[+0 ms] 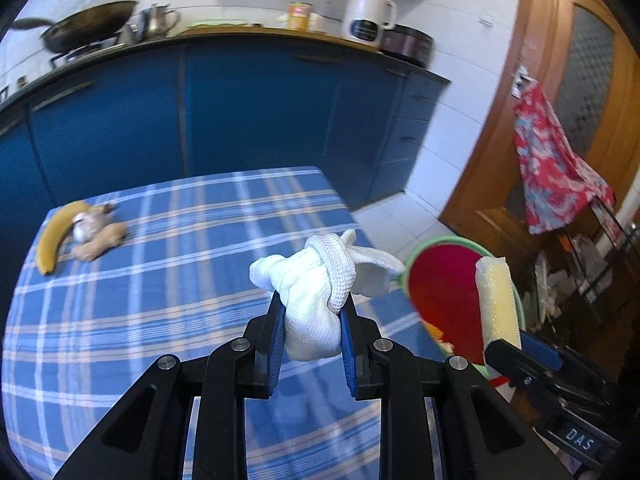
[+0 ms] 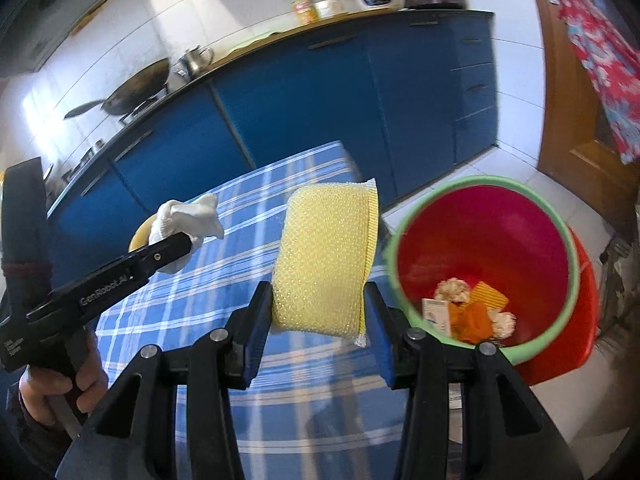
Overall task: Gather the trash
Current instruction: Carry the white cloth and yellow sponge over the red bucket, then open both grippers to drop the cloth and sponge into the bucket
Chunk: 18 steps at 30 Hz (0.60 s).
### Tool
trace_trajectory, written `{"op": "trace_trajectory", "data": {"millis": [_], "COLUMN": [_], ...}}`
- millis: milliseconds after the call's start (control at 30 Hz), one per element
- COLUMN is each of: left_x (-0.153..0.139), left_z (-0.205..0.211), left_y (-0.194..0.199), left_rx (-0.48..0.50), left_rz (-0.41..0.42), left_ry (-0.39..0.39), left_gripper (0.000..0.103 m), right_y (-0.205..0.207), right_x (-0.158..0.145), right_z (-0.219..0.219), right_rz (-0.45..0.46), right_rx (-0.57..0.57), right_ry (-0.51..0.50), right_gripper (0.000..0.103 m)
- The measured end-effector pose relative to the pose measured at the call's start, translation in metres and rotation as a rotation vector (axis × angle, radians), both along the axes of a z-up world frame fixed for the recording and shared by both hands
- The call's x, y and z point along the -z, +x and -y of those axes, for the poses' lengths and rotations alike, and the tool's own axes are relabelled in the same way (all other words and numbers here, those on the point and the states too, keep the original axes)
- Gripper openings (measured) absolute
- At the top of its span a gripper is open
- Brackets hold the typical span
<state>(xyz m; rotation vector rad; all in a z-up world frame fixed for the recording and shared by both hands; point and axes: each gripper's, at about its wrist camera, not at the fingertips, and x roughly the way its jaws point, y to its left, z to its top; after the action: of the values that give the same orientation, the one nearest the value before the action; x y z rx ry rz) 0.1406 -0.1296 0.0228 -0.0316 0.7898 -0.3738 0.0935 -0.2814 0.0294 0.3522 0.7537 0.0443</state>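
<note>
My left gripper (image 1: 312, 312) is shut on a knotted white knit glove (image 1: 316, 280), held above the blue checked tablecloth (image 1: 180, 280). My right gripper (image 2: 318, 308) is shut on a yellow scrubbing sponge (image 2: 324, 256), raised over the table's right end. The sponge (image 1: 498, 300) also shows at the right of the left wrist view, the glove (image 2: 184, 220) at the left of the right wrist view. A red bin with a green rim (image 2: 480, 256) stands beside the table, to the right of both grippers, with scraps and a small box (image 2: 438, 316) at its bottom.
A banana (image 1: 50, 240), a garlic bulb (image 1: 86, 226) and a piece of ginger (image 1: 100, 242) lie at the table's far left. Blue cabinets (image 1: 240, 112) under a counter with a wok (image 1: 88, 26) run behind. A wooden door (image 1: 580, 80) with a red floral cloth (image 1: 552, 168) stands at right.
</note>
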Motion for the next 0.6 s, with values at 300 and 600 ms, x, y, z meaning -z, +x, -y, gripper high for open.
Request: {"op": "trace_trajectory", "data": {"millis": [300, 600], "left_x": [0.014, 0.040], "left_z": [0.069, 0.128], "left_y": [0.008, 0.022], "left_rx": [0.113, 0.192], "left_rz": [-0.034, -0.084], "left_ry": [0.010, 0.049], "left_gripper": [0.025, 0.026], "right_y": [-0.012, -0.011], "right_x": [0.017, 0.040], "right_z": [0.069, 0.115], "right_rz": [-0.028, -0.072], "right_rx": [0.130, 0.205], "right_ry": [0.007, 0.012], "right_gripper": [0.048, 0.049]}}
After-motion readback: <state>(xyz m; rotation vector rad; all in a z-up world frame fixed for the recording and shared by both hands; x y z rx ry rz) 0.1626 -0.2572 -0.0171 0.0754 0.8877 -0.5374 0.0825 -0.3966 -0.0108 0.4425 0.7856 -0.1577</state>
